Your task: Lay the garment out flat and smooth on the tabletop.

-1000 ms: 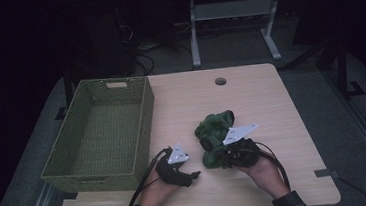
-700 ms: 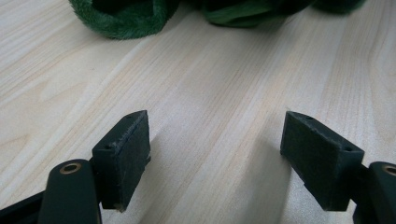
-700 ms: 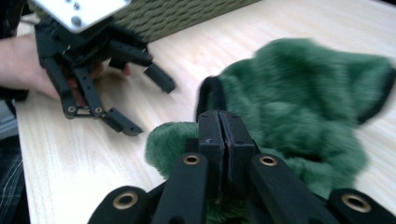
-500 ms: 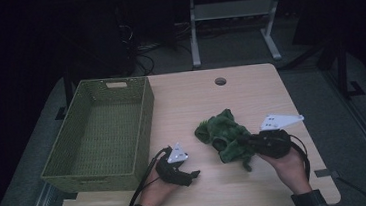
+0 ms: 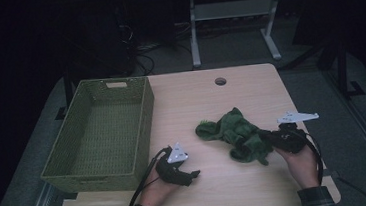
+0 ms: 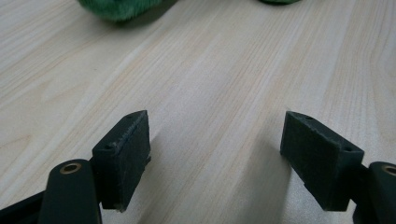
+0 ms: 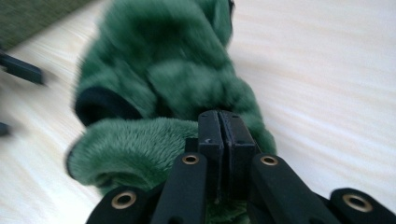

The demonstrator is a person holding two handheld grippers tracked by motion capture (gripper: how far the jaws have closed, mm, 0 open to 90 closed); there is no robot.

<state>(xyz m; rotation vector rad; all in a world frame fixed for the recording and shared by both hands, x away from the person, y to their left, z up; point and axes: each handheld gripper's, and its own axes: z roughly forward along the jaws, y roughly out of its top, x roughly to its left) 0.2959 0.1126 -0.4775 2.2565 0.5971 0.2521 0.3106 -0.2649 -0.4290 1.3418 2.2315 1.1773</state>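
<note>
So from the high view, the green fleece garment [image 5: 236,134] lay bunched on the desk [image 5: 211,100], well apart from the empty wicker basket [image 5: 100,130]. Left tool [image 6: 215,154] view: spread, holding nothing. Right tool [image 7: 224,135] view: pinching the fleece. Binning it looked undone.

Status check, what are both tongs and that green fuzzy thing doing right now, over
Right tongs shut on green fleece garment, gripping its near edge. Left tongs open, nothing between, over bare table. Basket sits left, nothing blocking.
</note>
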